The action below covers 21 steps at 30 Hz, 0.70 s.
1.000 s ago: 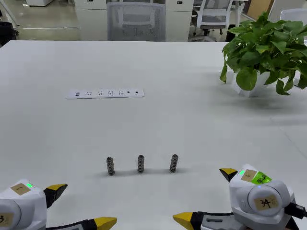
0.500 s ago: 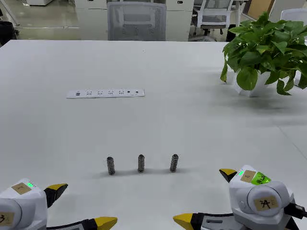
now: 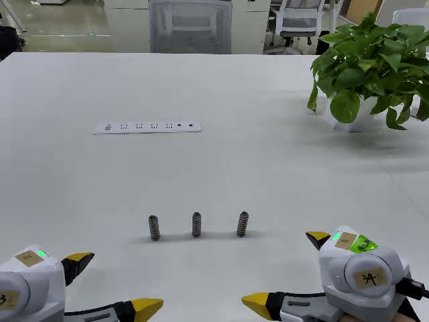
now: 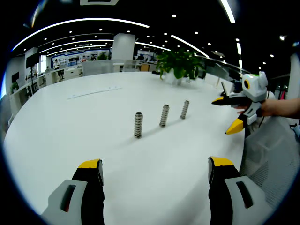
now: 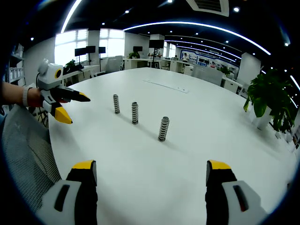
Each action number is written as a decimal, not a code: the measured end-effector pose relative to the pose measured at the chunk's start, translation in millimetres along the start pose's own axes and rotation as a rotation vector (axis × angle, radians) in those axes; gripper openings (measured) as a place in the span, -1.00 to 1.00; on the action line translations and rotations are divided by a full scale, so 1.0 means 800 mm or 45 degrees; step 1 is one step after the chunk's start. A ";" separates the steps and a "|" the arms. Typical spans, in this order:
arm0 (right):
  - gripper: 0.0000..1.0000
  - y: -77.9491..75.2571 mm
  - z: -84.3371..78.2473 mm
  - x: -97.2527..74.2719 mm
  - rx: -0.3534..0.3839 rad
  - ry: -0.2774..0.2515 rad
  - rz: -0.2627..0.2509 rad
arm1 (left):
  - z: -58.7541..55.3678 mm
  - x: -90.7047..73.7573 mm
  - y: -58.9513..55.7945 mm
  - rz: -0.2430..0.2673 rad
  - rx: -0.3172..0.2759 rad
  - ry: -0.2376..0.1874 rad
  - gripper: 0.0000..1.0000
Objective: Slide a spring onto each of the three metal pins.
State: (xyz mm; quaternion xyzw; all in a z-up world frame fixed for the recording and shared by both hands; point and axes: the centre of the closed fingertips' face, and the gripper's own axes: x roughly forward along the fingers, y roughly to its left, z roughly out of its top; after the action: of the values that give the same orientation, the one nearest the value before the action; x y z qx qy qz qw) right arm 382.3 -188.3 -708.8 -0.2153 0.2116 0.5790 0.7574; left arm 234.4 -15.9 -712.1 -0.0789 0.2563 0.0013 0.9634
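Note:
Three small metal springs stand upright in a row on the white table: left spring (image 3: 154, 228), middle spring (image 3: 196, 225), right spring (image 3: 242, 224). I cannot tell whether a pin runs inside each one. The left gripper view has them at spring (image 4: 138, 124), spring (image 4: 164, 115) and spring (image 4: 185, 109). My left gripper (image 3: 114, 283) is open and empty at the near left, well short of the row. Open and empty too, my right gripper (image 3: 285, 270) rests at the near right. Each gripper view has the other one: right gripper (image 4: 226, 114), left gripper (image 5: 74, 108).
A white power strip (image 3: 147, 127) lies flat farther back on the left. A potted green plant (image 3: 369, 67) stands at the far right. Grey office chairs (image 3: 191, 27) stand behind the table's far edge.
The head camera has tipped slightly. The springs and both grippers keep their places.

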 end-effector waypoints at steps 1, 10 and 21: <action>0.97 0.000 0.000 0.000 -0.002 0.000 -0.001 | 0.000 0.000 0.000 0.000 0.000 0.000 0.89; 0.98 -0.001 0.001 -0.002 0.005 -0.006 -0.006 | 0.002 0.000 -0.005 -0.002 0.000 -0.001 0.89; 0.98 -0.001 0.002 -0.003 0.007 -0.008 -0.007 | 0.001 -0.001 -0.002 -0.005 -0.002 -0.002 0.89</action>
State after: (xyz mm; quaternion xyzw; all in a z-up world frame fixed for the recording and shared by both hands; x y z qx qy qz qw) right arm 382.8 -189.7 -706.4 -0.2119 0.2104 0.5769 0.7603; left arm 234.0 -17.6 -711.0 -0.0802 0.2553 -0.0004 0.9635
